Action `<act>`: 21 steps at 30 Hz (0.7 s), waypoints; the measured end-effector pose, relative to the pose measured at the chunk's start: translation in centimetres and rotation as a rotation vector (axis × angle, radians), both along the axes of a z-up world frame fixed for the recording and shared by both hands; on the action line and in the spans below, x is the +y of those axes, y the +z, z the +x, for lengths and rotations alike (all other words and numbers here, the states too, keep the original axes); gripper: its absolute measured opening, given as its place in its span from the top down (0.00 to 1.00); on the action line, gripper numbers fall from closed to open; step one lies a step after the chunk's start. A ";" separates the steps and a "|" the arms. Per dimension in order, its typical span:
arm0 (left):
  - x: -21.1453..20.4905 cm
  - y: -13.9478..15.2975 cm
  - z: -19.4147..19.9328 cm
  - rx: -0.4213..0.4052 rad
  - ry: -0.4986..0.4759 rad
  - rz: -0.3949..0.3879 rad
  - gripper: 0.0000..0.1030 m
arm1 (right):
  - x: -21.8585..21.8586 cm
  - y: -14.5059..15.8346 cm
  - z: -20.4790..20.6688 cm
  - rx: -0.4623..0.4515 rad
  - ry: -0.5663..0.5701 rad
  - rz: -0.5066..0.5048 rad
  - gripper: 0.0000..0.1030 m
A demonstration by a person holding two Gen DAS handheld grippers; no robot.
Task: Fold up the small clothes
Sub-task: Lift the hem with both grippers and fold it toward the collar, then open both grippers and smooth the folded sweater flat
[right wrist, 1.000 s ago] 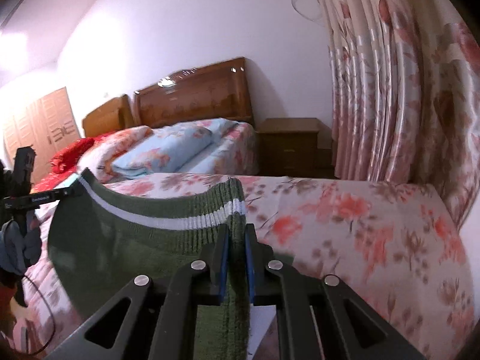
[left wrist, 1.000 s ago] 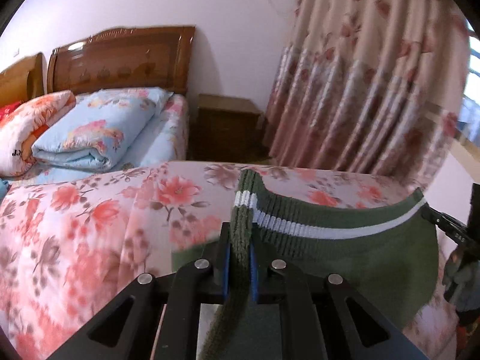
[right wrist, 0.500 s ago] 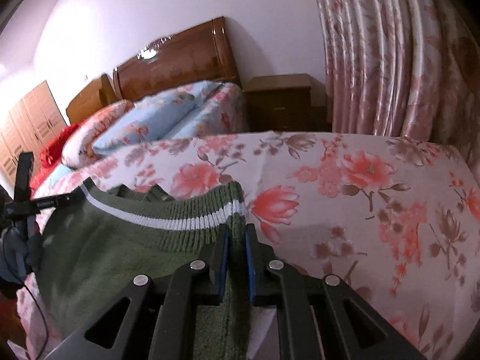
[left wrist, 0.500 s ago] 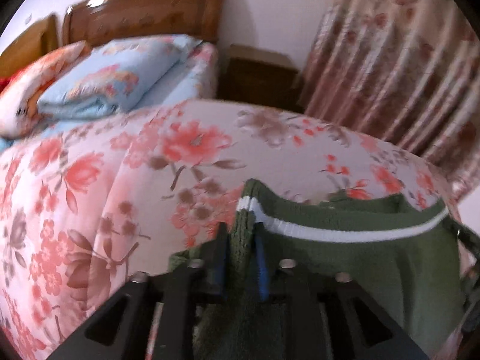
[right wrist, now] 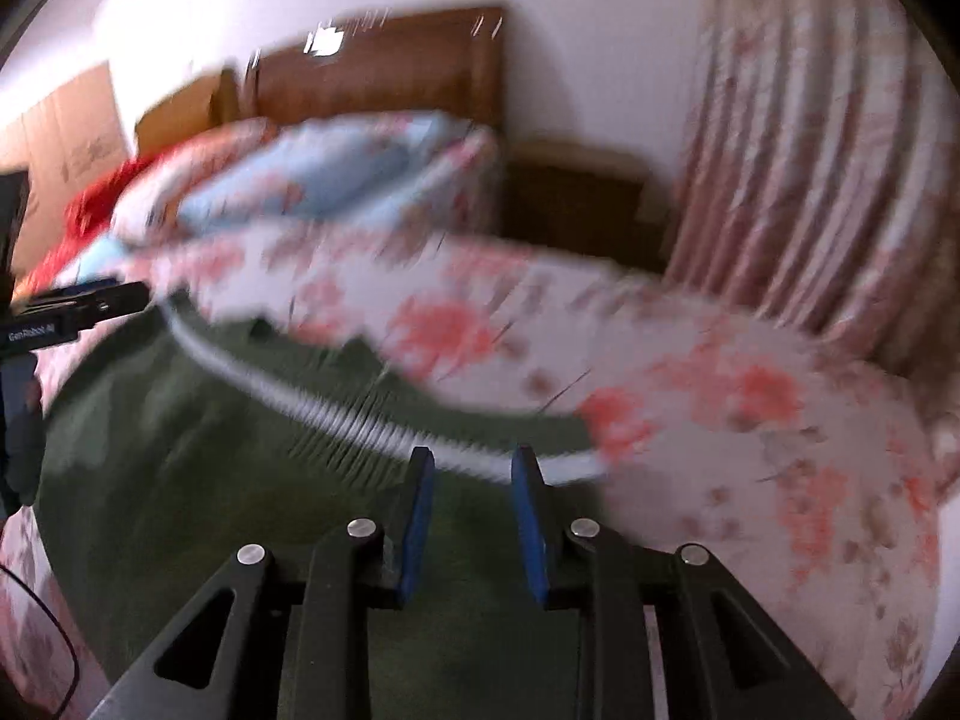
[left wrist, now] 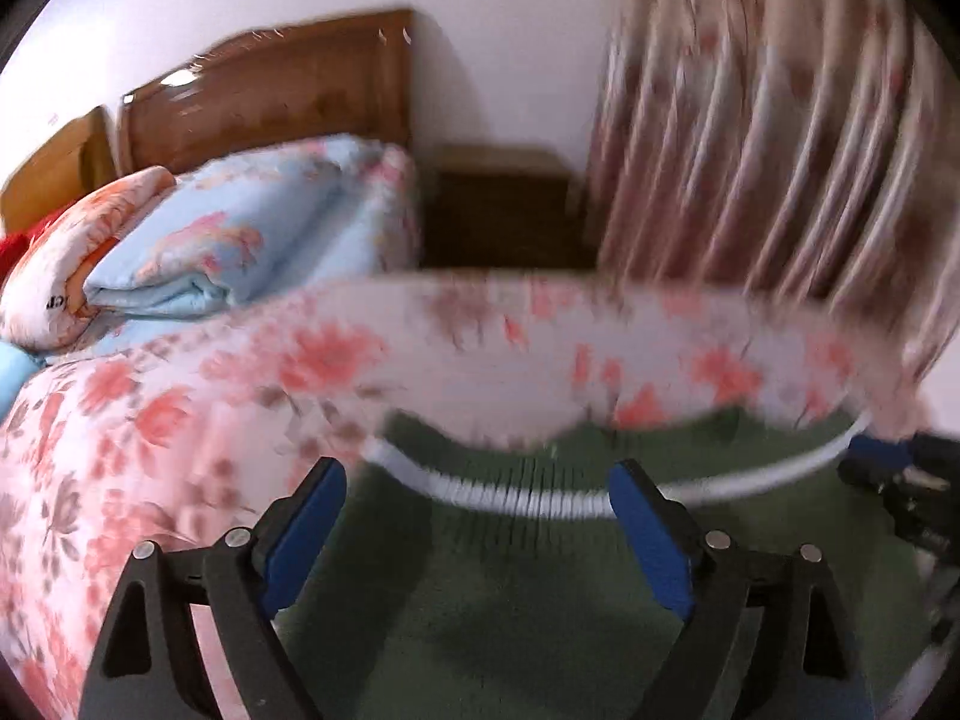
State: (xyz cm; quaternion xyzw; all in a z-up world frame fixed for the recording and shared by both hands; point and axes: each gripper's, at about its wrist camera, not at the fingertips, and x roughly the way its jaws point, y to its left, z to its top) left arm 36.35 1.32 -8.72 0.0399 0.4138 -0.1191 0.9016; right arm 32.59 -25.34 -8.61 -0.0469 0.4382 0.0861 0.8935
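Bed (left wrist: pixel 150 420): floral quilt, soft and uneven; your working ground, so expect the knit to drag on it.

Sweater (left wrist: pixel 540 600): green knit, white stripe at the ribbed band (right wrist: pixel 360 420); lies spread on the bed under both grippers, gripped by neither. Both views blurred, so you cannot judge how flat it lies. Smooth it before the next fold.

Left gripper (left wrist: pixel 477 525): jaws wide apart, empty, just above the band.

Right gripper (right wrist: pixel 468 513): jaws partly open, empty, near the band's right end. Take matching corners, lift together, and keep the band straight.
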 end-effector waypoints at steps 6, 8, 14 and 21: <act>4.6 -0.5 1.4 0.040 0.163 -0.029 0.00 | -1.0 0.3 -0.1 0.032 -0.074 0.037 0.74; 6.8 0.7 -0.2 -0.008 0.205 -0.094 0.00 | -0.4 1.4 -1.5 -0.001 -0.083 0.034 0.74; 7.8 2.0 -5.9 -0.059 0.133 -0.152 0.00 | 4.5 2.4 -5.6 -0.048 0.047 0.101 0.74; 7.6 -2.2 -6.7 0.058 0.164 -0.070 0.00 | 7.1 -0.1 -7.1 -0.027 0.045 0.051 0.71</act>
